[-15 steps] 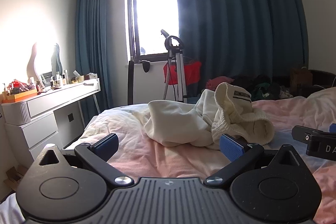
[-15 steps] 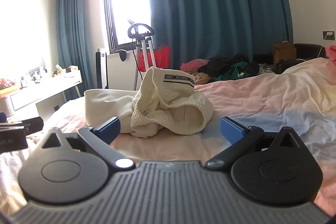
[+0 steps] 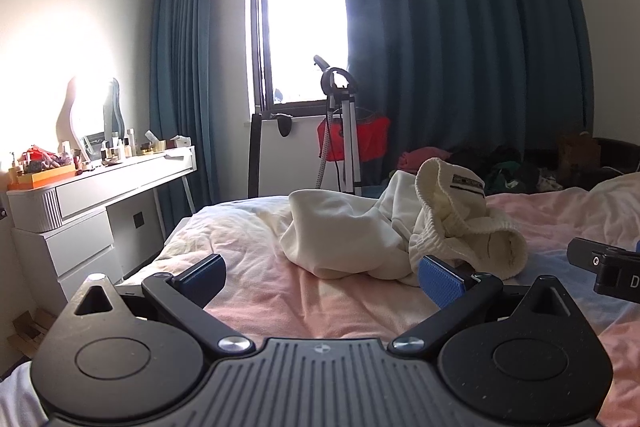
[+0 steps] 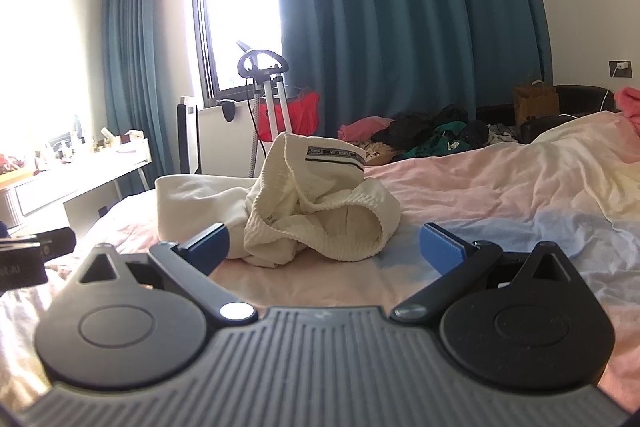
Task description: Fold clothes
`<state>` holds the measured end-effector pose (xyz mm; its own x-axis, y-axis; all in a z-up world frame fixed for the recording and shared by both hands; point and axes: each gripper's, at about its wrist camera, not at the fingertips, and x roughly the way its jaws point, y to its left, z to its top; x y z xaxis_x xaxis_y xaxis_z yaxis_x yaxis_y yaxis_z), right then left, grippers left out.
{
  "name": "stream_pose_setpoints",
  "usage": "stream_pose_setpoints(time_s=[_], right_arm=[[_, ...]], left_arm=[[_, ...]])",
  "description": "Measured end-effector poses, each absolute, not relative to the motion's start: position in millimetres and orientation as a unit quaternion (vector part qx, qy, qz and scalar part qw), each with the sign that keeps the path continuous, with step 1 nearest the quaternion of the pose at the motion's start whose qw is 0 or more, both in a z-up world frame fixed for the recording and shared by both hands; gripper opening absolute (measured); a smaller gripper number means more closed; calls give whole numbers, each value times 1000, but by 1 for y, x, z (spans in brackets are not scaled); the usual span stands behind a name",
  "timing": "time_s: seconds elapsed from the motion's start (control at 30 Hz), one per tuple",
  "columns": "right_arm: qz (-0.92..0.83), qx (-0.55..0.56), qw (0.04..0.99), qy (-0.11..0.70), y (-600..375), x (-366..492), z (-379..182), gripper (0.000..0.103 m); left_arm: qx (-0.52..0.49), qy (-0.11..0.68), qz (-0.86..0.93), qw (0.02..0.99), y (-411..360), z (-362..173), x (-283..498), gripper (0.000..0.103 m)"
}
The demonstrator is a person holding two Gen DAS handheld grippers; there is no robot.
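Note:
A crumpled cream-white garment (image 3: 400,227) with a ribbed waistband and a black-striped label lies in a heap on the pink bed (image 3: 312,307). It also shows in the right wrist view (image 4: 320,203). My left gripper (image 3: 322,273) is open and empty, low over the bed just short of the heap. My right gripper (image 4: 324,247) is open and empty, close in front of the waistband opening. The right gripper's tip shows at the right edge of the left wrist view (image 3: 604,263).
A white dresser (image 3: 92,211) crowded with bottles stands left of the bed. A garment steamer stand (image 3: 344,131) and a red item stand by the window. A pile of dark clothes (image 4: 432,135) lies beyond the bed. Blue curtains hang behind.
Both grippers have barely moved; the right one sits slightly nearer the garment. The garment has not moved.

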<state>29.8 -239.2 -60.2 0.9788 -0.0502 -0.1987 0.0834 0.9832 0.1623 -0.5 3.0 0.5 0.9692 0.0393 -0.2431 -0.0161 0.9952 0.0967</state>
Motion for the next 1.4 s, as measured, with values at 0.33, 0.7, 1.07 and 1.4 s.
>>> stream_pose_setpoints(time_s=[0.33, 0.7, 1.07, 1.4], right_arm=[[-32, 86, 991, 94, -238, 29, -60, 103], [-31, 93, 991, 91, -240, 28, -60, 103], [-36, 95, 991, 87, -241, 27, -59, 103], [-42, 76, 992, 93, -237, 28, -60, 103]], left_arm=[[42, 132, 15, 990, 5, -2, 3, 103], [46, 132, 9, 990, 1, -1, 0, 103], [48, 132, 7, 990, 2, 0, -1, 103], [40, 144, 4, 989, 6, -3, 2, 103]])
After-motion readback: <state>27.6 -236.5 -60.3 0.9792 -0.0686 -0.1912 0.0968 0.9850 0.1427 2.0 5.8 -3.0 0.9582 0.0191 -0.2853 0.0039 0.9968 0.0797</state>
